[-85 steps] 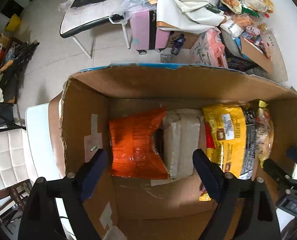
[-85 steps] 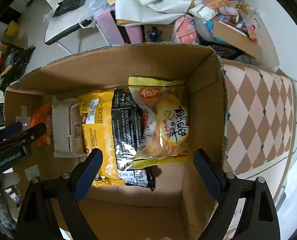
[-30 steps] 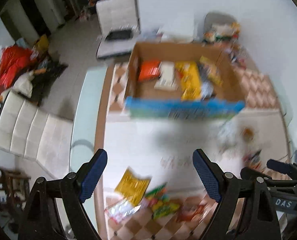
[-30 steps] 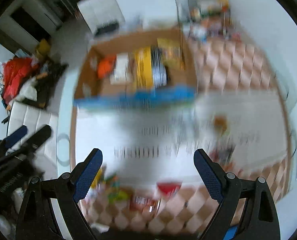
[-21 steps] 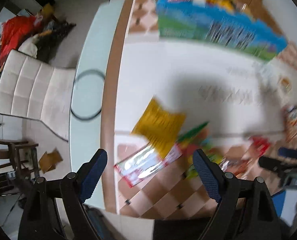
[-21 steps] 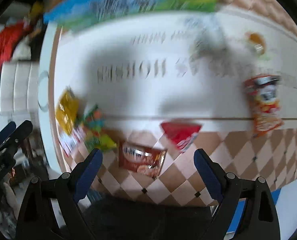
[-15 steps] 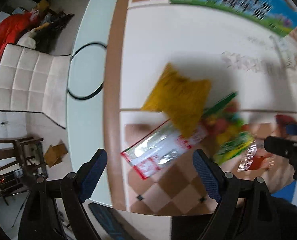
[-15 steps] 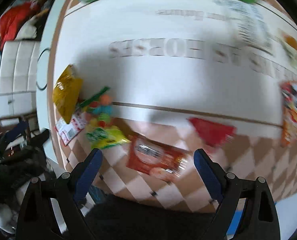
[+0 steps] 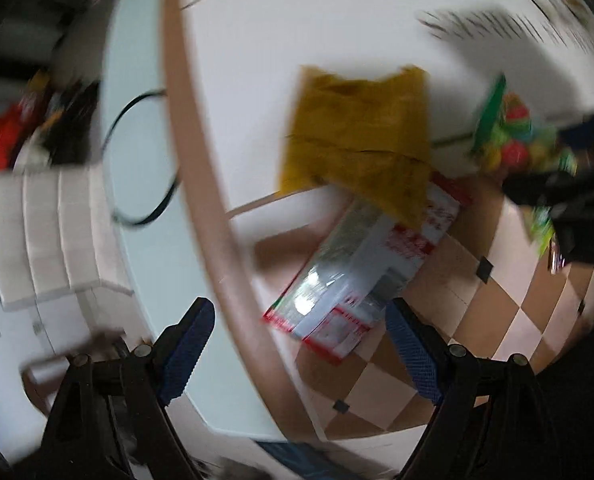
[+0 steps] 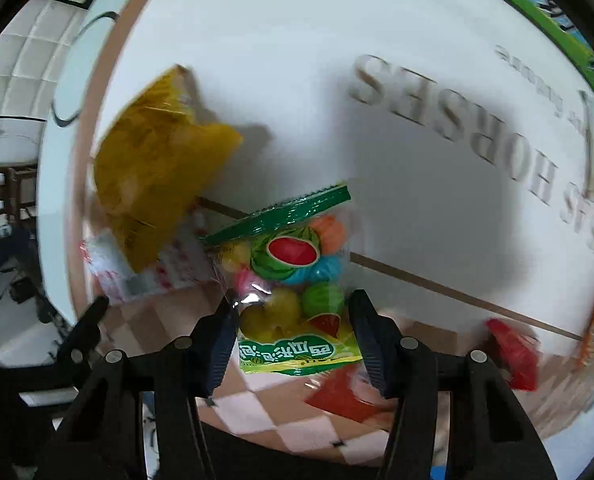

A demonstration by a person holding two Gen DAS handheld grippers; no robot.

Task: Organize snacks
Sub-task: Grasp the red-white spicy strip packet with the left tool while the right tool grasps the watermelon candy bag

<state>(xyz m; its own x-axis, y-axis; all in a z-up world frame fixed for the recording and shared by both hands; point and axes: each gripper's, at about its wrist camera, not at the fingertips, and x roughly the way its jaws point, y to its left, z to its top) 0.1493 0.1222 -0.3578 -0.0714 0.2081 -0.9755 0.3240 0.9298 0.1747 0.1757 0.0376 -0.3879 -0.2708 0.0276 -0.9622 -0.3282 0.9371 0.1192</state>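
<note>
Two tongs over the surface point(image 10: 281, 80); right tongs point(image 10: 293, 330) closing around the fruit-candy bag point(image 10: 293, 280) at lower centre; left tongs point(image 9: 297, 344) gaping wide above the silver-red packet point(image 9: 357, 272).

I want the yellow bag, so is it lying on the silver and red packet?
Touching. In the left wrist view the yellow bag has its lower corner lying over the top end of the silver and red packet, with no gap showing between them.

- Left gripper point(image 9: 299, 340): black angular frame, blue ribbed finger pads point(image 9: 185, 350), silver pivot screws.
- Right gripper point(image 10: 293, 330): identical black frame, blue pads point(image 10: 371, 342).
</note>
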